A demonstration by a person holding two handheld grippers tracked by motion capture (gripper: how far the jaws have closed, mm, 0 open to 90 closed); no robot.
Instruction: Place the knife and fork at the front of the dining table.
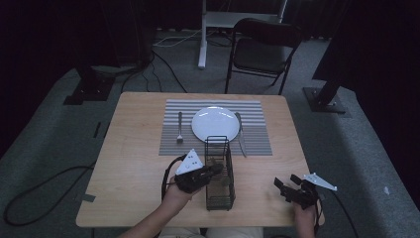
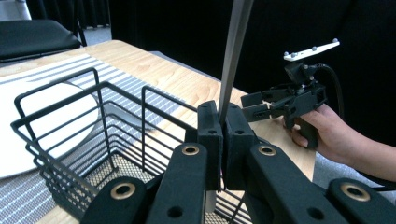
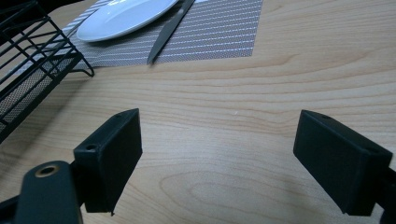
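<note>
Dark curtains and grey carpet surround a light wooden table (image 1: pixel 133 163), with a black folding chair (image 1: pixel 262 47) and a white stand's post beyond its far edge. No brand, label or writing can be read anywhere. Taking the black wire basket (image 1: pixel 219 173) as the landmark: it stands on the table near the person's edge, its long axis running from the person toward the far side, and its far end overlaps the near edge of a grey striped placemat (image 1: pixel 257 111). Just beyond the basket on that mat lies a white plate (image 1: pixel 215 124), with a fork (image 1: pixel 180 128) off to the plate's left and a table knife (image 1: pixel 240 134) along its right side, both lying lengthwise away from the person. The left gripper (image 2: pixel 221 128) sits at the basket's left wall, over its near half, and its jaws are pressed together on the flat handle of a piece of steel cutlery (image 2: pixel 233 56); the handle rises nearly upright, leaning slightly, while its lower end drops out of sight behind the jaws into the basket, so which utensil it is cannot be told. The right gripper (image 1: pixel 287 188) hovers well to the basket's right, near the table's front corner, its jaws spread wide over bare wood with nothing between them.
</note>
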